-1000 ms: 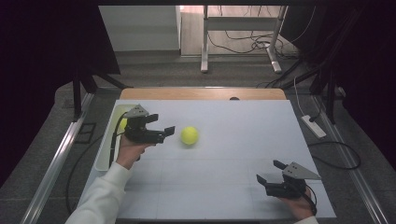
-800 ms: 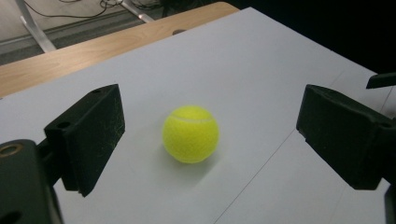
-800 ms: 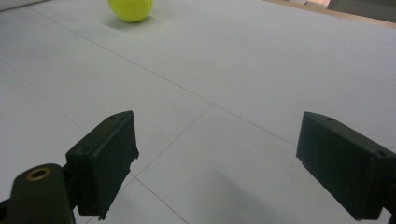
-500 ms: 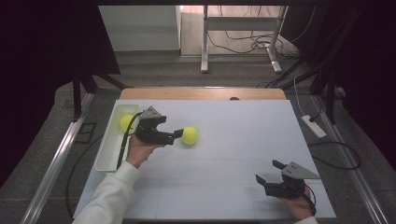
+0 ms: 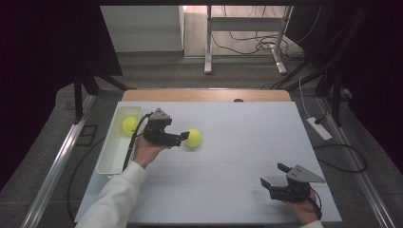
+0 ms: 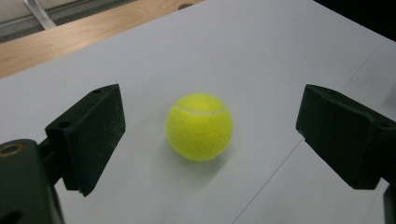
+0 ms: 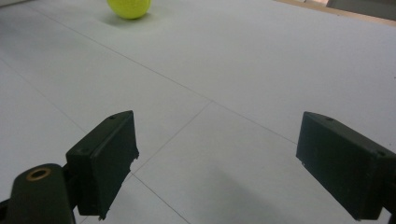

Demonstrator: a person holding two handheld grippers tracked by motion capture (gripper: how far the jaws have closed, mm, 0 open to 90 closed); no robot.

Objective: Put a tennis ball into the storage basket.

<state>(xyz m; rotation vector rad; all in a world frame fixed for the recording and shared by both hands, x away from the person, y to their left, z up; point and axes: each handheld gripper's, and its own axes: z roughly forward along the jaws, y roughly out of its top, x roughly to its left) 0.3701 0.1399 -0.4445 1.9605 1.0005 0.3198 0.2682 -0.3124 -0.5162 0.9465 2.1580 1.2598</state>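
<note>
A yellow tennis ball (image 5: pixel 193 137) lies on the white table top, left of centre. My left gripper (image 5: pixel 182 138) is right beside it, with its jaw tips pointing at the ball. In the left gripper view the ball (image 6: pixel 200 127) sits on the table just ahead of the wide-open jaws of the left gripper (image 6: pixel 212 123), not touched by either one. A second yellow ball (image 5: pixel 129 125) rests in the white tray (image 5: pixel 110 159). My right gripper (image 5: pixel 273 175) stands open near the front right, with nothing in it; the right gripper (image 7: pixel 219 154) faces bare table with the ball (image 7: pixel 129 7) far off.
The long white tray lies along the table's left edge. A wooden strip (image 5: pixel 204 95) runs along the far edge. Past the table are a metal frame's legs and loose cables (image 5: pixel 247 45) on the floor.
My left gripper has moved right, from beside the tray up to the ball on the table. The ball in the tray is now uncovered. The right gripper has not moved.
</note>
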